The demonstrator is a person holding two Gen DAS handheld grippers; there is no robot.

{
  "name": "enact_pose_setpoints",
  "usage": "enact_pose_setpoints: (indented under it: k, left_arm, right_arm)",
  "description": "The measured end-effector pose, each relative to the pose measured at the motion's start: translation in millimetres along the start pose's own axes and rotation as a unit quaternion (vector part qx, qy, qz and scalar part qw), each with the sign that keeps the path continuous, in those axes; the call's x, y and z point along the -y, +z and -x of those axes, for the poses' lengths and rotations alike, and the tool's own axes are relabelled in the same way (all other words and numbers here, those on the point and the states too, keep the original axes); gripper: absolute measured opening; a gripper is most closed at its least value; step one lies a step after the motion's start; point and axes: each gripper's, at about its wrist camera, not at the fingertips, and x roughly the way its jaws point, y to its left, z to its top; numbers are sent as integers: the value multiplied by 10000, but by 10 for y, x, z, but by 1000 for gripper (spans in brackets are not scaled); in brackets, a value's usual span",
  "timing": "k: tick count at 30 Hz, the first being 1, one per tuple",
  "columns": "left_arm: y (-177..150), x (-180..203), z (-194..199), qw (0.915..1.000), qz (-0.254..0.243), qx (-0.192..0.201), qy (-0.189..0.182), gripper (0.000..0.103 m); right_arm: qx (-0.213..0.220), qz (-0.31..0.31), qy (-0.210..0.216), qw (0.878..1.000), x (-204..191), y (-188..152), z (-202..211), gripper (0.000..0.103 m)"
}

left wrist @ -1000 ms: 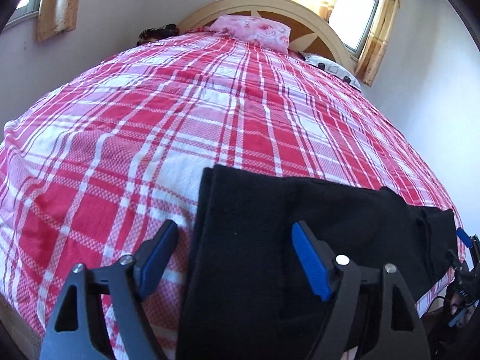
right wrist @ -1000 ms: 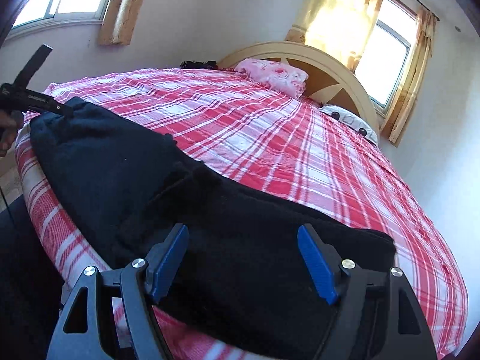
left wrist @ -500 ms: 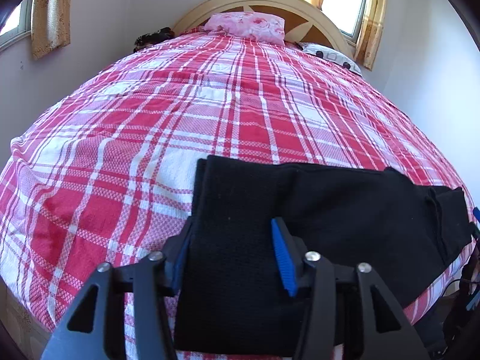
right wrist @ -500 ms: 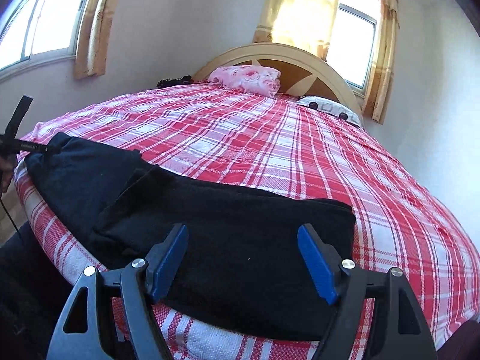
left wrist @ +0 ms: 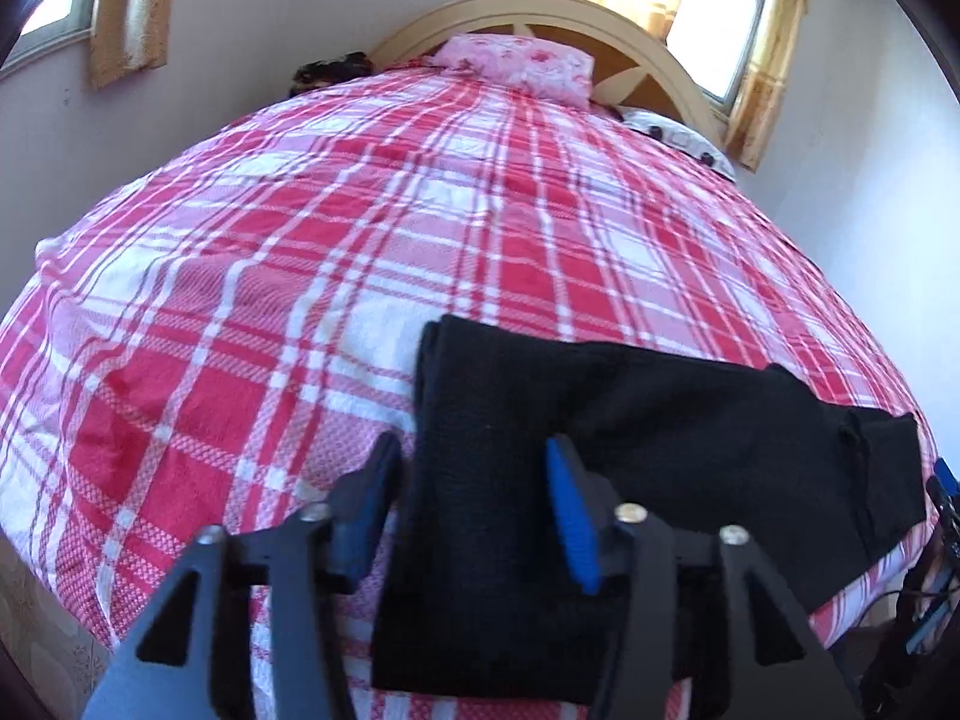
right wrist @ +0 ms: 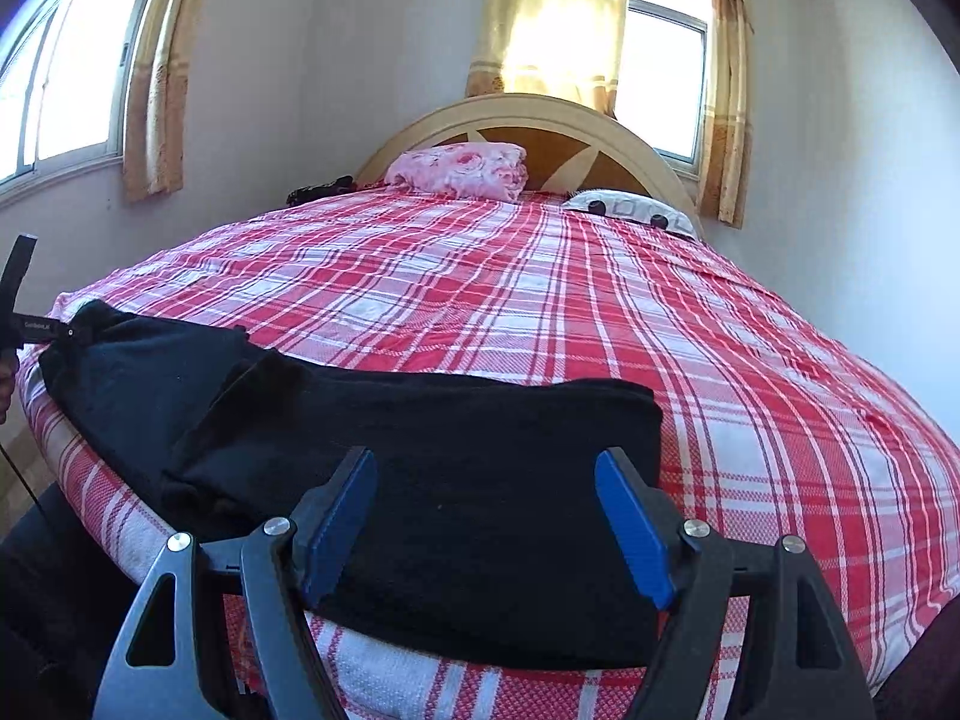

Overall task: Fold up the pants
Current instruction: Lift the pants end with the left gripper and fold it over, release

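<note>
Black pants lie flat along the near edge of the bed with the red and white plaid cover. My left gripper is partly closed, its blue-padded fingers straddling the left end of the pants, not clamped on them. My right gripper is open above the right end of the pants. The left gripper also shows at the far left of the right wrist view, at the pants' other end.
A pink floral pillow and a white spotted pillow lie at the curved headboard. Windows with yellow curtains are behind and to the left. The wall stands close on the right of the bed.
My left gripper's fingers have narrowed around the left end of the pants. My right gripper has pulled back and tilted up, staying open. The pants lie flatter.
</note>
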Motion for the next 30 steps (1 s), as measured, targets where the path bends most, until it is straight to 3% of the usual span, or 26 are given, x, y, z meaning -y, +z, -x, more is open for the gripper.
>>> enact_pose_setpoints:
  k: [3,4,6,7,9,13,17,21,26,30]
  left_arm:
    - [-28,-34,-32,9998,76,35,-194,54]
    - [-31,-17,-38,9996,29,6,-277,41]
    - [-14,31,-16,9993,-63,-68,-365,29]
    - [2,52,5,9989,-80,-102,-450,17]
    - [39,79,77,9986,-72,-124,-515,15]
    - [108,82,300,9935,319,-36,-1096,14]
    - [234,297,686,9889,300,318,-1418,14]
    - [369,784,1008,9852,1,557,-1622,14]
    - [458,1750,1161,9709,-687,561,-2225,14]
    - [439,2620,1052,9571,-1379,354,-2522,14]
  right_arm:
    - [53,-106,-18,9999,49,-25,4,76]
    - [67,-135,-24,9999,71,-28,7,76]
    - [109,-267,-75,9996,151,-21,19,76]
    - [121,-362,-106,9992,208,-8,24,76]
    - [150,-578,-207,9980,327,14,48,76]
    - [150,-1228,-605,9905,669,22,94,77]
    - [-104,-1832,-983,9781,975,-80,30,77]
    - [-273,-2113,-1041,9715,1070,-160,-43,77]
    - [-111,-1844,-925,9784,932,-129,-13,77]
    - [-34,-1766,-912,9800,913,-132,4,77]
